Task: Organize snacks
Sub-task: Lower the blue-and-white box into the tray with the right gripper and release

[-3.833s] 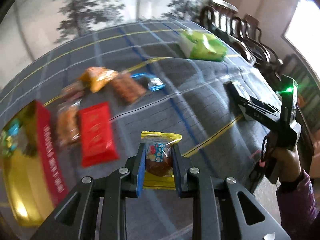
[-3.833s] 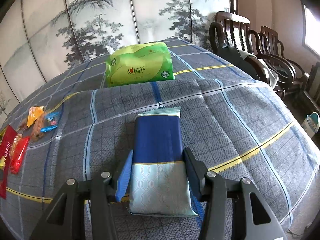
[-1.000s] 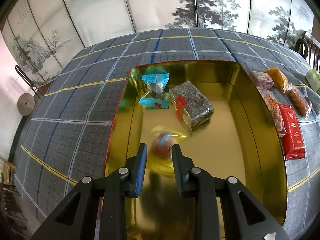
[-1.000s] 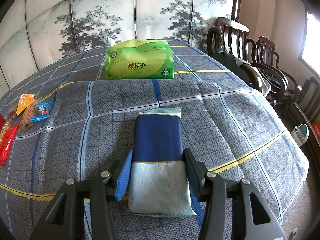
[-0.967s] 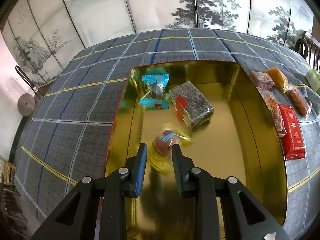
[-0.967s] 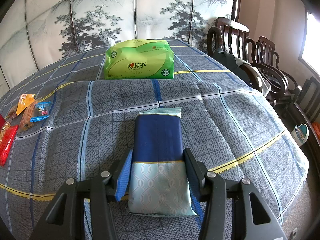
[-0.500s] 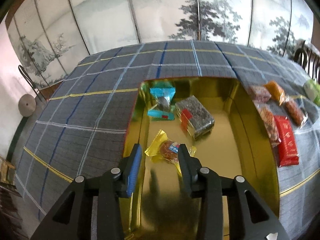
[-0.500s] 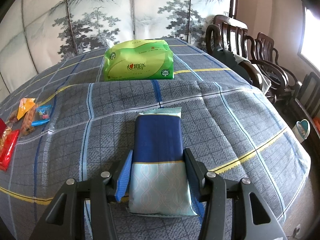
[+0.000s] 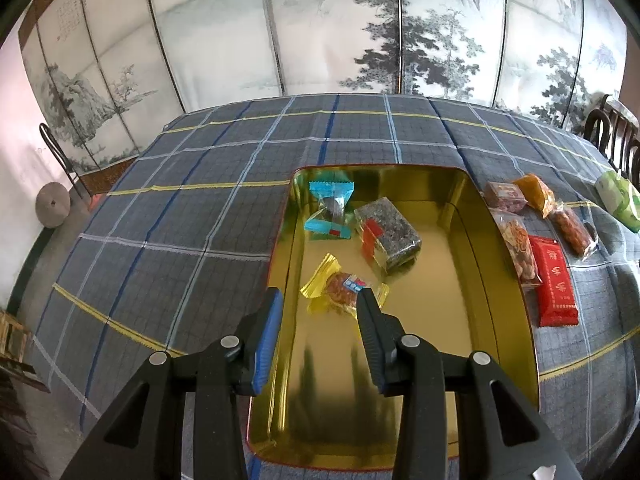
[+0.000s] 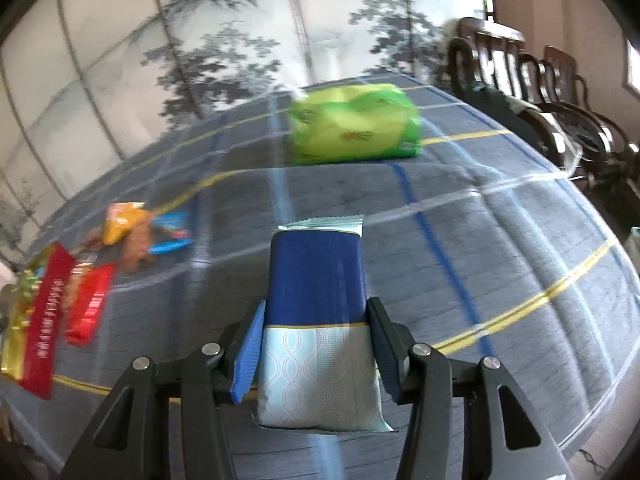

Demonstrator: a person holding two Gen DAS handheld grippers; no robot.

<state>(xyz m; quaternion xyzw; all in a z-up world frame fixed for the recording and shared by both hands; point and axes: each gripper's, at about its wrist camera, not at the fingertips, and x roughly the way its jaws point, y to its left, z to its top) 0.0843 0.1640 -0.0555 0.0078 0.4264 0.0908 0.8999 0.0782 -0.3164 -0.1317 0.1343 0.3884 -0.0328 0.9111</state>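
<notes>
In the left wrist view my left gripper [image 9: 319,294] hangs open above the near part of the gold tin [image 9: 506,280]. A yellow-wrapped pastry [image 9: 340,290] lies on the tin floor just beyond the fingertips, free of the pads. Further in lie a blue-wrapped snack [image 9: 330,210] and a dark block with a red label [image 9: 390,236]. In the blurred right wrist view my right gripper [image 10: 316,308] is shut on a blue and pale patterned packet [image 10: 316,276], held above the plaid cloth.
Loose snacks lie on the cloth right of the tin: a red packet [image 9: 554,280], orange and brown packs [image 9: 534,192]. A green tissue pack [image 10: 352,124] sits at the far side. Wooden chairs [image 10: 540,68] stand past the table's right edge. The tin's red side [image 10: 44,320] shows at left.
My left gripper opened, dropped the yellow-wrapped pastry into the tin, and drew up and back. The right gripper swung left with the blue packet, so the tin and loose snacks show larger.
</notes>
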